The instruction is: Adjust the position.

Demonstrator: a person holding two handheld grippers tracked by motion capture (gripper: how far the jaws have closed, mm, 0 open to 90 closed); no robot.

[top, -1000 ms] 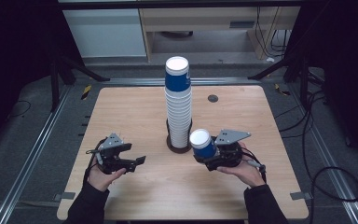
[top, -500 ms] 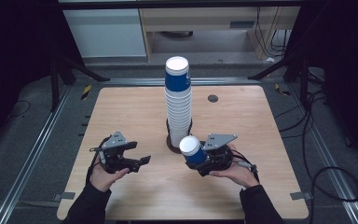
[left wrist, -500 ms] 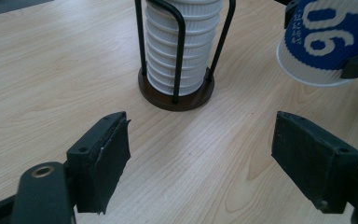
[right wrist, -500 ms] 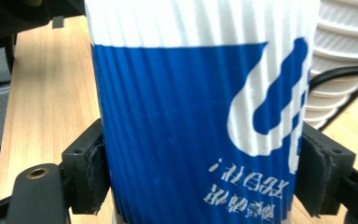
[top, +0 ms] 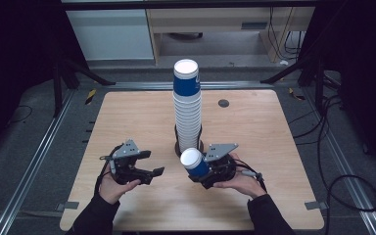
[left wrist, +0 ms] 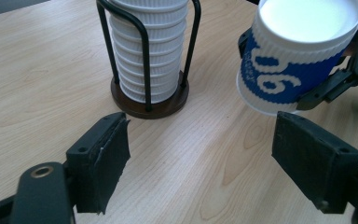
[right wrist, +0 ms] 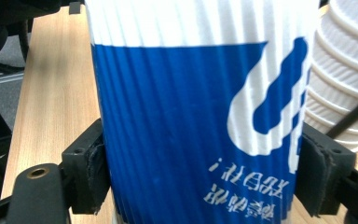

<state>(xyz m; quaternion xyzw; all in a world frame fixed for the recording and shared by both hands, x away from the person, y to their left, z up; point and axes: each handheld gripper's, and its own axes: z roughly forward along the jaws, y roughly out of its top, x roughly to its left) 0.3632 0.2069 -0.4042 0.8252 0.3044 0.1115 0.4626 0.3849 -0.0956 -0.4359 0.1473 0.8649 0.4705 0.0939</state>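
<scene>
A tall stack of upside-down blue and white paper cups (top: 186, 107) stands in a dark wire holder (top: 178, 145) at the table's middle. My right gripper (top: 201, 169) is shut on a single blue and white paper cup (top: 194, 162), held upside down just in front of the holder, above the table. In the right gripper view that cup (right wrist: 200, 116) sits between both pads. My left gripper (top: 152, 164) hovers to the cup's left, open and empty. In the left gripper view the held cup (left wrist: 293, 56) is at the upper right and the holder (left wrist: 149, 100) ahead.
A light wooden table (top: 127, 117) carries a small dark round spot (top: 223, 103) at the back right. Metal rails (top: 39, 161) and cables (top: 333, 161) run along the floor on both sides. Cabinets (top: 112, 34) stand behind the table.
My right gripper has carried the cup leftward and a little toward the front, away from the stack. My left gripper has drifted slightly right toward it.
</scene>
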